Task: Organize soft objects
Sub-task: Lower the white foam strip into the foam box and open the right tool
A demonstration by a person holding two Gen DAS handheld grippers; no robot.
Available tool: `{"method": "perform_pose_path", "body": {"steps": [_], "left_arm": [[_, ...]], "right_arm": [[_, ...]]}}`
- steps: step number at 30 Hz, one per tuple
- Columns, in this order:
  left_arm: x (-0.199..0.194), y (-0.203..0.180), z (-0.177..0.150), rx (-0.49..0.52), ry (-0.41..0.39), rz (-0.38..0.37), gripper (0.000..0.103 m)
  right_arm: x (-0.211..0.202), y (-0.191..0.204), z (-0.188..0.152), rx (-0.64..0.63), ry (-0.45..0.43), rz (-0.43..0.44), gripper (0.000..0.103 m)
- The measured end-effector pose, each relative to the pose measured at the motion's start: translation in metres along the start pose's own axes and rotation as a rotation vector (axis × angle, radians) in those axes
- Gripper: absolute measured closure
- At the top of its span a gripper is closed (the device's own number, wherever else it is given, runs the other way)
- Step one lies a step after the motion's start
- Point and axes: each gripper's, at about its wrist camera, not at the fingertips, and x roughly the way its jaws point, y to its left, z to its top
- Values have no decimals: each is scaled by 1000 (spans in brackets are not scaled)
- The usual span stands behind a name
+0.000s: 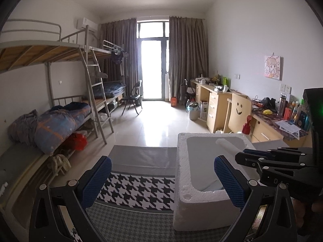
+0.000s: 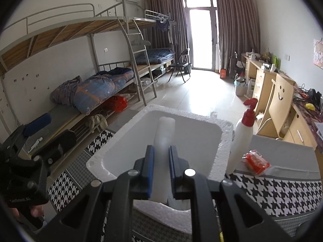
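A white foam box (image 1: pixel 181 181) stands open-topped on a table covered with a houndstooth cloth (image 1: pixel 141 189). My right gripper (image 2: pixel 161 157) is shut on a white foam roll (image 2: pixel 164 133), which it holds just above the box's (image 2: pixel 121 155) hollow. In the left wrist view that gripper (image 1: pixel 242 157) reaches in from the right over the box's far corner, the roll (image 1: pixel 224 144) sticking out past it. My left gripper (image 1: pixel 161 181) hangs open and empty in front of the box. One of its fingers is over the cloth and the other over the box's near right corner.
A white pump bottle with a red top (image 2: pixel 242 137) and a red packet (image 2: pixel 256 161) sit on the table right of the box. Bunk beds with bundled bedding (image 1: pixel 60 123) line the left wall. Desks and a wooden chair (image 1: pixel 238 113) line the right wall.
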Motion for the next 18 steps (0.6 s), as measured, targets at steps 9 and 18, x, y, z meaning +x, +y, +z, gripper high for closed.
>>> {"method": "perform_pose_path", "body": {"steps": [9, 18], "left_arm": [[-1, 0, -4, -1, 6, -4, 1], [-9, -7, -4, 2, -1, -23, 1]], "right_arm": [[3, -2, -3, 14, 13, 32, 45], [-18, 1, -4, -6, -28, -13, 42]]}}
